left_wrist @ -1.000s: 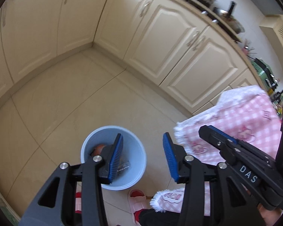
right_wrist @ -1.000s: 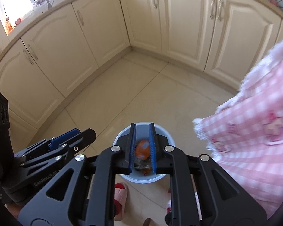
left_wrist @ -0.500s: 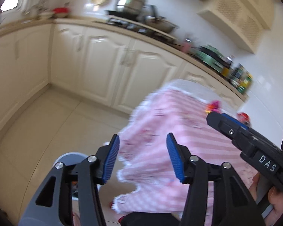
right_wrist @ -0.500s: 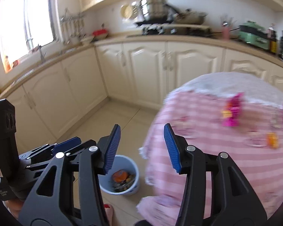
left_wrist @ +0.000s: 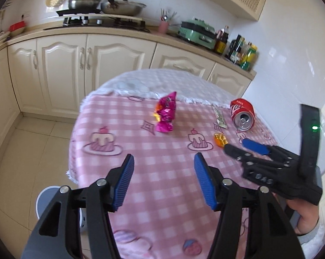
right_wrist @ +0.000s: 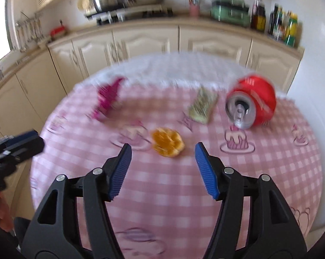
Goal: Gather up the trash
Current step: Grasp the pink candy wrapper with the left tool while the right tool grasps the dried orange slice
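On the right hand-held gripper (left_wrist: 244,147) body, "DAS" (partly blurred)

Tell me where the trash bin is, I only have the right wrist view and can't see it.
Observer: The bin shows in the left wrist view, on the floor by the table, low behind the left gripper.
Operator: The pink thing is blurred for me. What is it?
Observer: A crumpled magenta foil wrapper, lying alone on the cloth.
Operator: Is my right gripper near the orange piece?
Observer: Seen from the left, the right gripper is open, one fingertip right beside the orange piece; contact is unclear.
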`<move>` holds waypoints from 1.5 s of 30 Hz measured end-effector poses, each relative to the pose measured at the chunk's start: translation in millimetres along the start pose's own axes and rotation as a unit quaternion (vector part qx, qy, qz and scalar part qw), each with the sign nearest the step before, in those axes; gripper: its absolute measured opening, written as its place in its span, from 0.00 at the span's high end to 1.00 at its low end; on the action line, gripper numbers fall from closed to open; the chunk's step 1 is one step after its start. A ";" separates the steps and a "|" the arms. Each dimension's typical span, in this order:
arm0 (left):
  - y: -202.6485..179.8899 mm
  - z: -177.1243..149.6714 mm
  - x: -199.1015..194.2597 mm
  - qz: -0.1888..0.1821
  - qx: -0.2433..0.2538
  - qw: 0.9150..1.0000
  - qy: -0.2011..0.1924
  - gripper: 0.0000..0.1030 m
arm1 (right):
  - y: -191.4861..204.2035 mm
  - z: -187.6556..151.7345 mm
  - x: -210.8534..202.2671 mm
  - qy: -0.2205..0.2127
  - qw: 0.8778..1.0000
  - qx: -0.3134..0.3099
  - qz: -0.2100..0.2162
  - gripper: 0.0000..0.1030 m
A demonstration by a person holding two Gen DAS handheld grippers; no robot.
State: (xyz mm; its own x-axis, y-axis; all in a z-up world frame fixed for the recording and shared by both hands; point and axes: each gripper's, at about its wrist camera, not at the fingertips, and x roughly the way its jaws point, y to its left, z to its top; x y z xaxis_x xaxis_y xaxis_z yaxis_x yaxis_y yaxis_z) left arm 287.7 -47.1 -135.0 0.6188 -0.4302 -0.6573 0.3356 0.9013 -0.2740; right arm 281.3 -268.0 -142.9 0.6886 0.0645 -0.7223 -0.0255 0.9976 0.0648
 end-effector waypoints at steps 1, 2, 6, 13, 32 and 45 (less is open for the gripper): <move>-2.2 0.0 3.4 0.002 0.004 1.000 0.003 0.45 | -6.1 -0.2 8.2 0.013 1.000 0.004 0.010 0.41; -6.0 2.2 8.5 0.006 0.008 1.000 0.008 0.45 | -10.4 -0.3 14.4 0.025 1.000 0.008 0.015 0.41; -11.1 10.2 22.1 0.017 0.016 1.000 0.017 0.45 | -9.8 4.7 25.5 0.042 0.999 0.004 0.033 0.41; -13.8 26.8 47.4 0.030 0.018 0.999 0.029 0.45 | -4.8 12.6 31.1 0.033 0.999 -0.019 0.038 0.65; -34.1 51.1 94.5 0.044 0.055 0.997 0.032 0.79 | -20.0 15.3 21.1 0.002 0.998 0.018 0.053 0.65; -5.2 24.5 -0.8 0.021 0.036 0.998 -0.037 0.80 | 26.1 18.8 -19.0 -0.044 0.997 -0.005 0.069 0.65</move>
State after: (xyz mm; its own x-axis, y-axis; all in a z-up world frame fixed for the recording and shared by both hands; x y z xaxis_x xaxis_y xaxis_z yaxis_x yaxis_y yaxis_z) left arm 302.9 -52.7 -115.8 0.6832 -0.3965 -0.6133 0.3562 0.9140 -0.1941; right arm 281.3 -243.7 -114.6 0.7385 0.1988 -0.6443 -0.1314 0.9797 0.1517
